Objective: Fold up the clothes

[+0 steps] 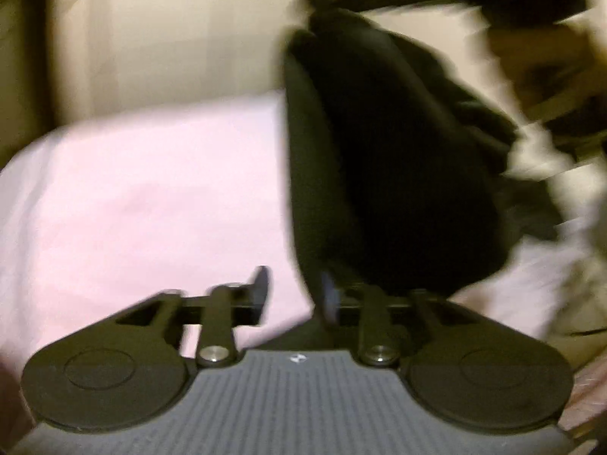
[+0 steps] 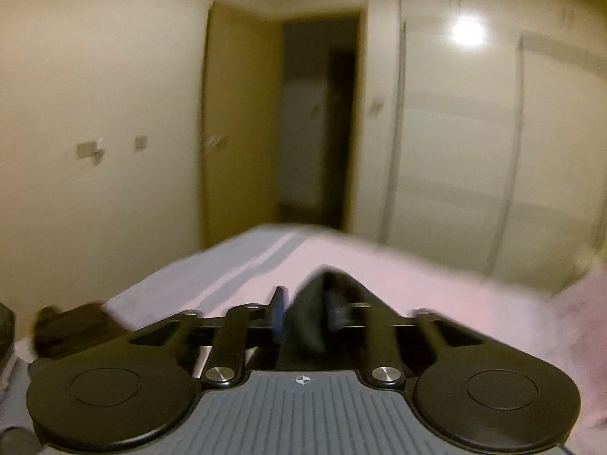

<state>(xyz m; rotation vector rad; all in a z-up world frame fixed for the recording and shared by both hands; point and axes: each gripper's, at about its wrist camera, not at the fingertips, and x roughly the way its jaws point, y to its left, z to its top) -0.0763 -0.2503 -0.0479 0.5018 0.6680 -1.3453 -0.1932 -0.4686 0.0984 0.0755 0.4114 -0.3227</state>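
Left gripper (image 1: 292,295): our fingers look apart; we cannot tell if they pinch the cloth (image 1: 379,159), hanging blurry at right.
Right gripper (image 2: 309,318): we squeeze cloth at lower middle, lifting it off the bed (image 2: 212,269).

We count one black garment (image 1: 387,159) over one pink-sheeted bed (image 1: 132,204). We count two grippers, one per view: the left gripper (image 1: 294,295) and the right gripper (image 2: 303,314), each with two fingers. In the right view we see one open door (image 2: 242,121), one wardrobe (image 2: 493,151), two wall plates (image 2: 87,149) and one dark bundle (image 2: 72,330) at the bed's left edge.
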